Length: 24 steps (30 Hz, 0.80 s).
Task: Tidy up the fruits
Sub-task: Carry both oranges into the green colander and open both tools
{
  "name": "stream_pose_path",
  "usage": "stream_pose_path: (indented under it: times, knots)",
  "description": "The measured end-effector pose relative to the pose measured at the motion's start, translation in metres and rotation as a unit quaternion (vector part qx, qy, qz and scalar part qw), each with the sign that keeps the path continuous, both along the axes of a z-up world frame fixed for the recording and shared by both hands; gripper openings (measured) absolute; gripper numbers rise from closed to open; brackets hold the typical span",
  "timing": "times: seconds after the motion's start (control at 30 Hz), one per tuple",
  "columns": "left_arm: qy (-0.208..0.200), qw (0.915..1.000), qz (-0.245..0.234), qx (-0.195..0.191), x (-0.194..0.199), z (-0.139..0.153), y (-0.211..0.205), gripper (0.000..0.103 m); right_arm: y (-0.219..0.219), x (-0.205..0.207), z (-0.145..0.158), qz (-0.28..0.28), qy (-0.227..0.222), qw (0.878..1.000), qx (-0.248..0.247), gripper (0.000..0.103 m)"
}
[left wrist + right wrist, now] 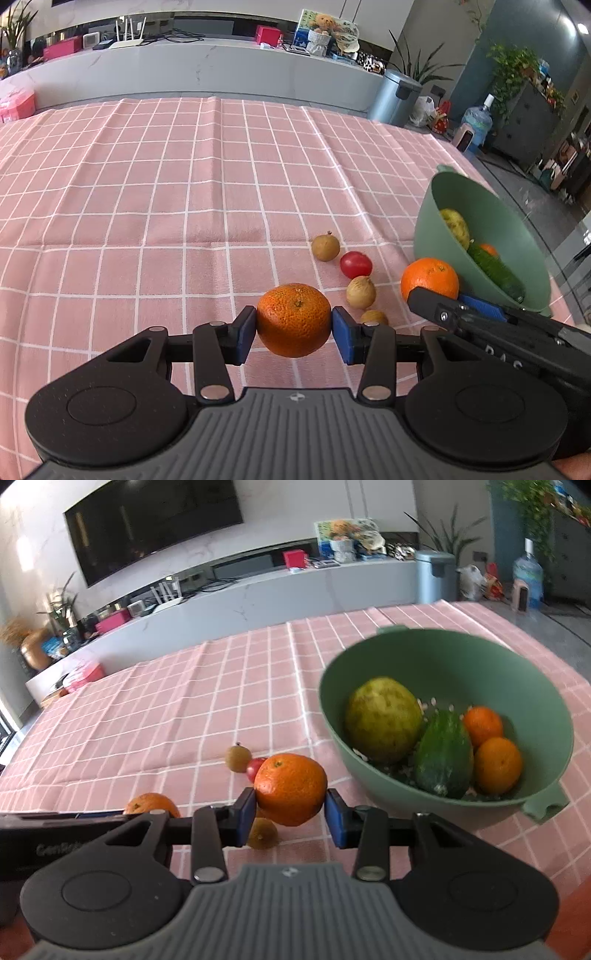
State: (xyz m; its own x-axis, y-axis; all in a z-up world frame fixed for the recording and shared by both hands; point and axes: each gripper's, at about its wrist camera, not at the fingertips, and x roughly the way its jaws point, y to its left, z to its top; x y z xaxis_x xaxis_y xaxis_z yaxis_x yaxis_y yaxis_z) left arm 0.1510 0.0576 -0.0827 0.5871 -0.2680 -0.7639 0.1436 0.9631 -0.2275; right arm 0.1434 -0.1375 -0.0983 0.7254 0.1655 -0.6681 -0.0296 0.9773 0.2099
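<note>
We note two grippers at work over a table covered in pink checked cloth. The left gripper has its blue fingers pressed on either side of a rough-skinned orange, so it holds that fruit just above the cloth. The right gripper likewise clamps its fingers on a smoother orange, which looks raised off the table and sits just left of the green bowl in its own view. No earlier view is at hand, so we say nothing of finger motion.

In the left wrist view the right gripper comes in from the right edge, its orange close against the bowl.

Loose fruit on the cloth between the two grippers: a red cherry tomato and three small brown round fruits (longan-like, we think), one beyond the tomato, one nearer, one just by the left gripper's right finger.

Inside the bowl we count a yellow-green pear-like fruit, a dark green cucumber leaning beside it, and two small oranges touching at the right. Pale specks lie on the bowl floor; we cannot tell what they are.
</note>
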Motion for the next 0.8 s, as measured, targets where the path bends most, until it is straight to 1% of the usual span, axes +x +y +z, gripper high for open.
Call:
stream_pose_path:
  times: [0.17, 0.4, 0.53, 0.7, 0.8]
  knots:
    - [0.0, 0.9998, 0.008, -0.018, -0.006, 0.012, -0.003, 0.05, -0.004, -0.009, 0.015, 0.03, -0.007, 1.0, 0.001, 0.037]
    - [-0.001, 0.9995, 0.002, -0.032, -0.011, 0.03, -0.019, 0.05, -0.017, -0.023, 0.039, 0.069, -0.025, 0.997, -0.014, 0.036]
    - [-0.009, 0.9992, -0.011, -0.037, -0.01, 0.042, -0.034, 0.05, -0.032, -0.027, 0.052, 0.083, -0.031, 0.996, -0.028, 0.036]
    - [-0.018, 0.9979, -0.033, -0.053, 0.0, 0.056, -0.053, 0.05, -0.053, -0.028, 0.064, 0.097, -0.037, 0.993, -0.048, 0.036]
    - [-0.028, 0.997, -0.051, -0.052, 0.007, 0.064, -0.067, 0.05, -0.071, -0.024, 0.071, 0.101, -0.036, 0.993, -0.059, 0.036]
